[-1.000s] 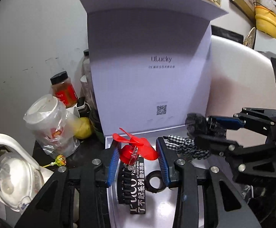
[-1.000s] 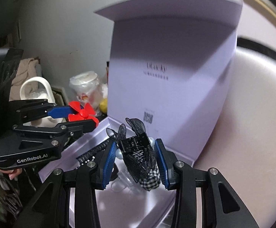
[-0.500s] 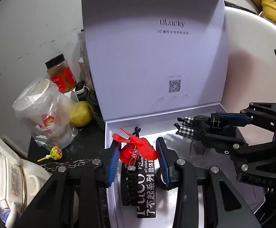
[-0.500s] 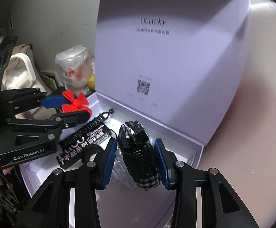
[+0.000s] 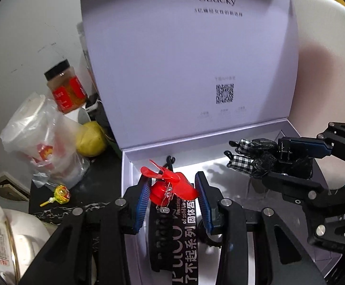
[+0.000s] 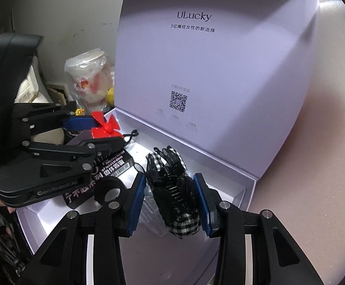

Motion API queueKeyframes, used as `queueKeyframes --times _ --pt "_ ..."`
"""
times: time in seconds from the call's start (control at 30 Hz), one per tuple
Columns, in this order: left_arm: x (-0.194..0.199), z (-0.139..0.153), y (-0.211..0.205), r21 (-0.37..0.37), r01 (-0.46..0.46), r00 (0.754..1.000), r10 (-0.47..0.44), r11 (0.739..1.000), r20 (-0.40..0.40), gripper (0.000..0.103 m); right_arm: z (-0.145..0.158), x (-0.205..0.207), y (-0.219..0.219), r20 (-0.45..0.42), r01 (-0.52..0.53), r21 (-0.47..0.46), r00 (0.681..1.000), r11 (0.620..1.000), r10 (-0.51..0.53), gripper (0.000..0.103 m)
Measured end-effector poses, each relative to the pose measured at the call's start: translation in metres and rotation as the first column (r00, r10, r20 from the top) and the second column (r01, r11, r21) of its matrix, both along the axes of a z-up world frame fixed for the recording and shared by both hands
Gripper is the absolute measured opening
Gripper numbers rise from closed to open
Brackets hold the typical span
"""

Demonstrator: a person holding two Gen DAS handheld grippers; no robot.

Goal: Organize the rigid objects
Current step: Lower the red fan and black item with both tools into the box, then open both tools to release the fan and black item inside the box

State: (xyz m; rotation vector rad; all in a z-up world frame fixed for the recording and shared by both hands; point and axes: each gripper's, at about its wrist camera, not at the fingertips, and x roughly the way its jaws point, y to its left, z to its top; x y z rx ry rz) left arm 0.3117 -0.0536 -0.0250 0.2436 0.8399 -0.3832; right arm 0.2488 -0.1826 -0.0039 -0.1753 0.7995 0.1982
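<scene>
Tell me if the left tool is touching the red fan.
Touching. In the left wrist view the left tool has its blue pads pressed against both sides of the red fan, gripping it above the open white box.

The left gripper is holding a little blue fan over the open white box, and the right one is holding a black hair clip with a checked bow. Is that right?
Almost. The fan in the left gripper is red, not blue; only the gripper's pads are blue, as the left wrist view shows. It is held over the open white box, and the right gripper does hold the black hair clip with a checked bow.
</scene>
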Motion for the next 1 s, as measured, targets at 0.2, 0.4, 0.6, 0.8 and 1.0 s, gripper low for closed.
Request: queueKeyframes --times 0.2,0.4,0.6,0.8,1.0 --pt "0.006 -0.011 0.001 0.018 -0.017 0.998 0.018 1.000 -0.061 0.038 -0.002 -0.001 0.009 -0.011 -0.037 -0.024 0.999 0.999 0.037 0.040" --pt "0.003 -0.013 -0.002 0.024 -0.009 0.998 0.011 1.000 -0.067 0.038 -0.005 0.003 0.009 -0.015 -0.040 -0.020 0.999 0.999 0.040 0.041" --pt "0.000 -0.011 -0.004 -0.003 -0.004 0.998 0.003 1.000 -0.064 0.038 -0.005 0.004 0.012 -0.019 -0.045 -0.027 0.999 0.999 0.044 0.041" --pt "-0.002 -0.004 -0.004 -0.006 -0.022 0.999 0.022 1.000 -0.026 0.038 -0.003 0.003 0.012 -0.019 -0.040 -0.018 0.999 0.999 0.039 0.041" --pt "-0.003 0.004 -0.003 0.005 -0.044 0.999 0.044 0.999 -0.014 0.039 -0.001 0.002 0.009 -0.021 -0.031 -0.010 0.999 0.999 0.031 0.041"
